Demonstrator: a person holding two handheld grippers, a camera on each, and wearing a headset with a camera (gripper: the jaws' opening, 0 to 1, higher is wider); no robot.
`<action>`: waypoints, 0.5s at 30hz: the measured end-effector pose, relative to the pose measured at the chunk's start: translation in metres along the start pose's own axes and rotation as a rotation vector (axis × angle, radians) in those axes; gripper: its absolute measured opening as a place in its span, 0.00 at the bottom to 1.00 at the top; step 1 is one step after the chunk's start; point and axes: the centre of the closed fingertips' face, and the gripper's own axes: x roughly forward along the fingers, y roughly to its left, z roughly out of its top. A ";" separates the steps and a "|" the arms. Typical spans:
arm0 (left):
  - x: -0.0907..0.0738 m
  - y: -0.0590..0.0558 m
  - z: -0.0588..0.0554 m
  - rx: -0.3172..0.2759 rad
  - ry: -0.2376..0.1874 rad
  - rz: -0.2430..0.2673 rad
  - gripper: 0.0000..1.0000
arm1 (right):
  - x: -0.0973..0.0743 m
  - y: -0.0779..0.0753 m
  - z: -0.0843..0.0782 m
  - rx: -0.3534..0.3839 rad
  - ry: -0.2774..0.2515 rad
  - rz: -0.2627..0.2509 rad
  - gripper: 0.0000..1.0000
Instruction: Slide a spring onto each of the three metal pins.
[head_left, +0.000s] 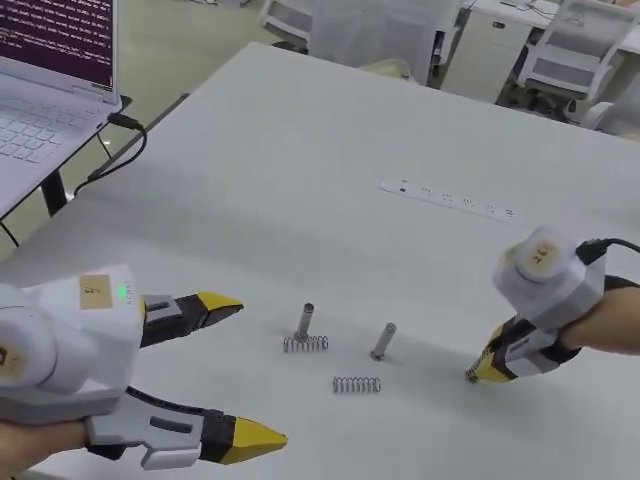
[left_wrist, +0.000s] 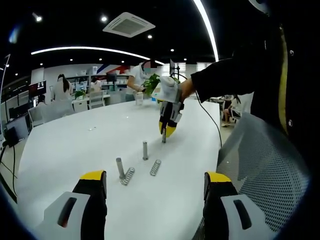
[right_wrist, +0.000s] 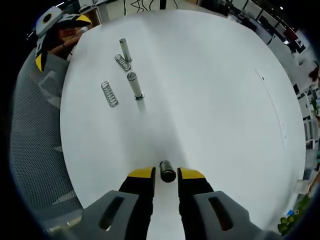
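My left claw (head_left: 262, 371) hangs released, near left. My right claw (right_wrist: 167, 173) straddles the rightmost pin (left_wrist: 163, 136); whether it's clenched I cannot tell.

A white table (head_left: 300, 150) stands in an open-plan office: a laptop (head_left: 50, 80) at its left edge, a power strip (head_left: 450, 198) on top, white chairs (head_left: 565, 60) beyond it, strip lights (left_wrist: 80, 49) and a vent (left_wrist: 129, 25) above it.
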 end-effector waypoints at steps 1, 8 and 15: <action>0.000 0.000 0.000 0.000 -0.001 0.000 0.77 | 0.000 0.000 0.000 0.001 -0.002 -0.001 0.16; 0.002 -0.001 0.001 0.004 0.002 -0.008 0.76 | -0.007 0.000 0.001 -0.010 -0.029 -0.019 0.22; 0.003 -0.002 0.002 0.007 0.004 -0.015 0.76 | -0.020 0.004 0.014 -0.038 -0.083 -0.041 0.26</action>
